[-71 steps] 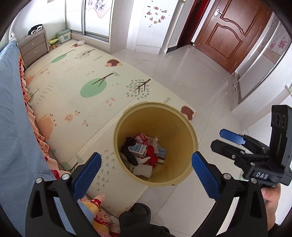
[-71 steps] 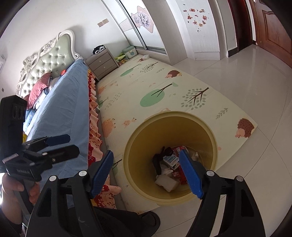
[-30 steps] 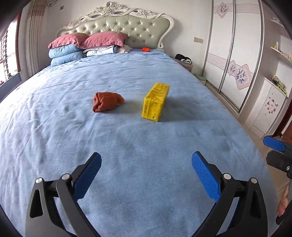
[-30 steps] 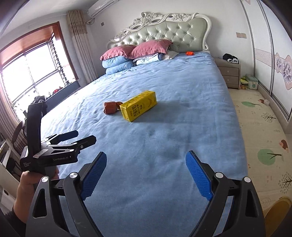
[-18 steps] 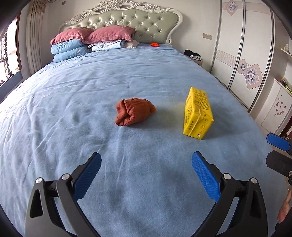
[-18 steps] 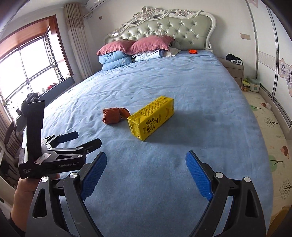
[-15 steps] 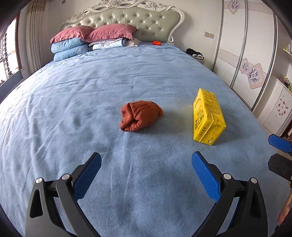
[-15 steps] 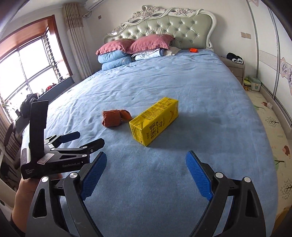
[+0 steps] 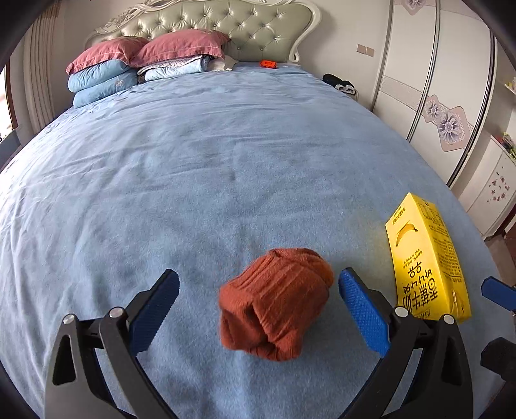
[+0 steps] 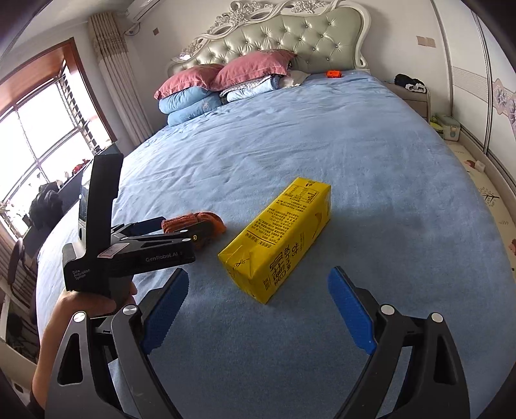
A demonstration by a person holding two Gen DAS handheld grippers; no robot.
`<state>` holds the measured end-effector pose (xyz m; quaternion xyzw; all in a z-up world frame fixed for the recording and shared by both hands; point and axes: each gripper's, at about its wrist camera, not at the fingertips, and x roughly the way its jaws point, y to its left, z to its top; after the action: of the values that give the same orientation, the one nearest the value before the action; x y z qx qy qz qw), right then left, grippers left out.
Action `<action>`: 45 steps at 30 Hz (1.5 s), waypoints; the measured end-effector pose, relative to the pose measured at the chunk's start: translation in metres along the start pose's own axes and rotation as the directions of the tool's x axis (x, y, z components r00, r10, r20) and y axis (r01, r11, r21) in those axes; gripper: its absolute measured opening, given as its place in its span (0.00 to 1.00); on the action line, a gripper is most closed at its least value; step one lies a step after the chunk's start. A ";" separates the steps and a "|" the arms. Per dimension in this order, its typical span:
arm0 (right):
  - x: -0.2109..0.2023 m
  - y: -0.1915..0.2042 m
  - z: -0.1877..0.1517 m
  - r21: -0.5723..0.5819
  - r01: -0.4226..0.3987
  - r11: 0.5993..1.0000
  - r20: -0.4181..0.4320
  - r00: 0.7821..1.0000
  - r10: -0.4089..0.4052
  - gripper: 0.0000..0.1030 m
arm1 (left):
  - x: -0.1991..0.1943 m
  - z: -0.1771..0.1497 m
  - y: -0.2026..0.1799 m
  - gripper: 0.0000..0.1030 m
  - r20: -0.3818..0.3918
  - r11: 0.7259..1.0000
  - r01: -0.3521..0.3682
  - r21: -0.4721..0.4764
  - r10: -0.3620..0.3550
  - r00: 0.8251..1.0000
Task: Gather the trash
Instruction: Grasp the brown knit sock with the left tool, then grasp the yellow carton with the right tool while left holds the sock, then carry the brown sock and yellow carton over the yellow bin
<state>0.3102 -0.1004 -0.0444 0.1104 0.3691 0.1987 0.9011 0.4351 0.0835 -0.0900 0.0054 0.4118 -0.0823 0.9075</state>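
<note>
Left wrist view. The left gripper (image 9: 258, 309) is shown with its blue pads spread wide above the blue bed cover (image 9: 225, 154). A crumpled rust-brown cloth (image 9: 274, 303) lies on the cover between the two pads, nearer the right-hand pad (image 9: 361, 312) than the left-hand one; contact with either pad cannot be confirmed. A yellow carton (image 9: 425, 258), printed with a banana, is seen lying on the cover just beyond the right-hand pad, outside the claw's span. At the right edge of the view a blue fingertip of the right gripper (image 9: 498, 296) is visible beside the carton. Stacked pillows (image 9: 142, 61) and a small orange object (image 9: 267, 63) are placed at the far end of the cover, below the tufted headboard (image 9: 225, 22).

Right wrist view. The right gripper (image 10: 258, 309) is likewise held wide apart, with nothing between its pads. The yellow carton (image 10: 277, 238) lies on its side on the bed cover (image 10: 322, 129), just ahead of the claw and centred in its span, untouched. The left gripper (image 10: 180, 233), gripped by the left hand (image 10: 87, 306), is seen to the left of the carton, its fingers reaching around the rust-brown cloth (image 10: 193, 222).
</note>
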 end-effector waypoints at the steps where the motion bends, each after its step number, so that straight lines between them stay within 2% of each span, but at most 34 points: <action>1: 0.003 0.000 0.001 0.006 0.005 1.000 -0.002 1.000 -0.005 0.83 | 0.006 0.000 0.001 0.82 -0.014 1.000 0.026 -0.017 -0.027 1.000; 2: 0.005 0.000 0.002 0.009 0.011 1.000 -0.003 1.000 -0.011 0.83 | 0.011 -0.001 0.002 0.55 -0.035 0.998 0.058 -0.036 -0.059 0.998; 4: 0.009 0.001 0.004 0.011 0.015 1.000 -0.002 1.000 -0.014 0.83 | 0.013 -0.005 0.003 0.50 -0.039 0.997 0.068 -0.044 -0.070 0.997; 5: 0.010 0.001 0.005 0.011 0.020 1.000 -0.002 1.000 -0.020 0.83 | 0.011 -0.005 0.003 0.44 -0.040 0.996 0.076 -0.040 -0.078 0.996; 8: 0.018 0.004 0.008 0.031 0.010 0.999 -0.017 1.000 -0.010 0.83 | 0.004 -0.008 0.004 0.39 -0.044 0.996 0.081 -0.034 -0.083 0.996; 12: 0.031 0.012 0.010 0.053 0.006 0.999 -0.046 0.999 -0.003 0.83 | -0.006 -0.011 0.008 0.37 -0.036 0.995 0.089 -0.049 -0.091 0.995; 14: 0.035 0.017 0.011 0.030 0.066 0.997 -0.026 0.998 -0.065 0.83 | -0.011 -0.011 0.013 0.37 -0.022 0.995 0.065 -0.070 -0.066 0.998; 16: 0.042 0.017 0.013 0.027 0.133 0.991 -0.032 0.991 -0.132 0.83 | -0.015 -0.011 0.017 0.37 -0.007 0.993 0.082 -0.091 -0.083 0.997; 18: 0.049 0.012 0.015 0.077 0.132 0.988 -0.052 0.990 -0.129 0.81 | -0.017 -0.012 0.020 0.37 0.009 0.991 0.083 -0.106 -0.082 0.997; 19: 0.053 0.009 0.017 0.095 0.126 0.987 -0.063 0.991 -0.120 0.77 | -0.019 -0.012 0.021 0.37 0.019 0.991 0.076 -0.112 -0.075 0.997; 21: 0.062 0.008 0.018 0.092 0.120 0.989 -0.096 0.989 -0.111 0.58 | -0.020 -0.016 0.020 0.37 0.037 0.992 0.053 -0.111 -0.049 0.998; 22: 0.063 0.007 0.017 0.089 0.106 0.990 -0.106 0.990 -0.096 0.56 | -0.020 -0.019 0.018 0.37 0.036 0.994 0.042 -0.105 -0.038 0.999; 24: 0.060 0.003 0.014 0.091 0.081 0.993 -0.106 0.992 -0.071 0.44 | -0.022 -0.023 0.014 0.37 0.031 0.994 0.052 -0.101 -0.049 0.998; 26: 0.050 -0.006 0.008 0.118 0.023 0.993 -0.089 0.996 -0.013 0.36 | -0.027 -0.023 0.008 0.37 0.039 0.993 0.069 -0.092 -0.066 0.997; 31: 0.013 -0.027 -0.014 0.096 -0.043 0.994 -0.094 0.994 0.052 0.35 | -0.036 -0.029 -0.017 0.37 0.034 0.997 0.050 -0.057 -0.048 0.998; 36: -0.033 -0.052 -0.045 0.132 -0.099 0.986 -0.102 0.988 0.113 0.35 | -0.045 -0.051 -0.044 0.37 -0.011 0.988 0.144 -0.063 -0.145 0.989; 42: -0.097 -0.071 -0.094 0.136 -0.145 0.980 -0.088 0.984 0.158 0.35 | -0.088 -0.102 -0.104 0.37 -0.031 0.969 0.246 0.023 -0.246 0.969; 45: -0.130 -0.081 -0.112 0.145 -0.122 0.982 -0.076 0.988 0.134 0.35 | -0.113 -0.127 -0.130 0.37 -0.033 0.958 0.283 0.051 -0.282 0.959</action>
<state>0.1686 -0.2246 -0.0706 0.1882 0.4126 0.2344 0.8599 0.2472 -0.0183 -0.0812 -0.0275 0.4175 -0.2223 0.8807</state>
